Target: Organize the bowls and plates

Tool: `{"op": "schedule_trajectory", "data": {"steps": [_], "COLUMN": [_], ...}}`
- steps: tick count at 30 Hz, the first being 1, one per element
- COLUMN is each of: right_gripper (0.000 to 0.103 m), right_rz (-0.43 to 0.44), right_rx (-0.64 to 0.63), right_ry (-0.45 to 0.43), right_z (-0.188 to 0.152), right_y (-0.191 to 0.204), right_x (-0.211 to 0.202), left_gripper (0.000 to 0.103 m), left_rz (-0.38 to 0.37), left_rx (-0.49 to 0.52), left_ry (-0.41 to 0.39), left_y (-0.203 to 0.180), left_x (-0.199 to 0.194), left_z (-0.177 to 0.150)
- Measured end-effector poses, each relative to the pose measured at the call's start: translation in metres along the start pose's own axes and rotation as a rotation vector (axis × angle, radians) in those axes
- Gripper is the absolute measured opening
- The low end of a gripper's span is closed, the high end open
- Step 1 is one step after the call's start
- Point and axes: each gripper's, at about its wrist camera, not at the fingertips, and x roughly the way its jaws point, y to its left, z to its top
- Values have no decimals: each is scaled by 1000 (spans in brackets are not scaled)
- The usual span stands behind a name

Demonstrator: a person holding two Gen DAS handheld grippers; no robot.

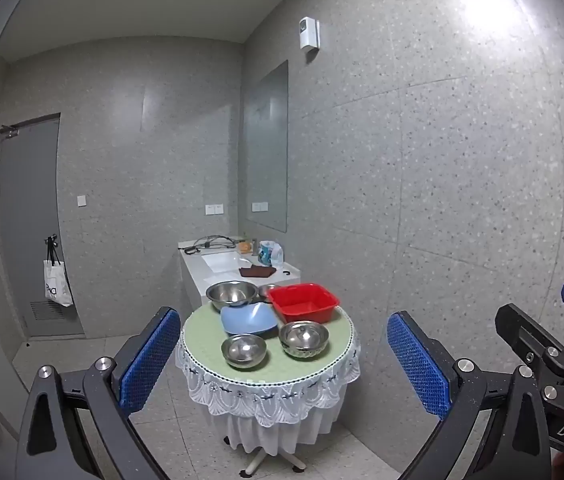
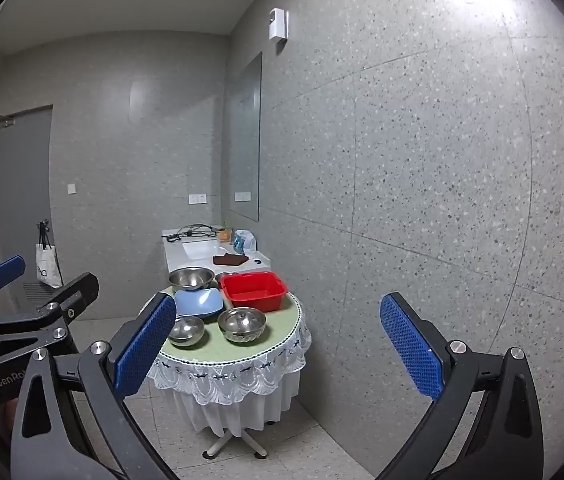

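steel bowls: big one (image 1: 231, 295) at back of round green-topped table w/ lace skirt (image 1: 201, 344), two small ones (image 1: 243, 350) (image 1: 304, 339) at front. pale blue squarish plastic bowl (image 1: 247, 319) mid, red square plastic tub (image 1: 303, 302) beside it. left gripper (image 1: 282, 364) & right gripper (image 2: 277, 354) both spread wide, holding nothing, well short of table.

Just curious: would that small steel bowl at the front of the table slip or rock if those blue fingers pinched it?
Probably slippery: the small steel bowl looks polished. Its rounded underside may rock when nudged. Thin metal suggests it is light.
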Motion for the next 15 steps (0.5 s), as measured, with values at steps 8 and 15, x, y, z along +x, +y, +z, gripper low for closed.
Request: {"op": "schedule_trajectory", "data": {"steps": [8,15], "right_gripper": [103,103], "right_rz": [2,5], "right_rx": [8,11], "right_ry": [0,7], "right_z": [8,7], "right_y": [0,-3], "right_x": [1,8], "left_gripper": [102,102], "left_rz": [-5,-15], "left_rx": [-4,-11], "left_ry": [11,5], "left_y": [-5,4], "left_x": [6,17], "left_z": [5,-4]}}
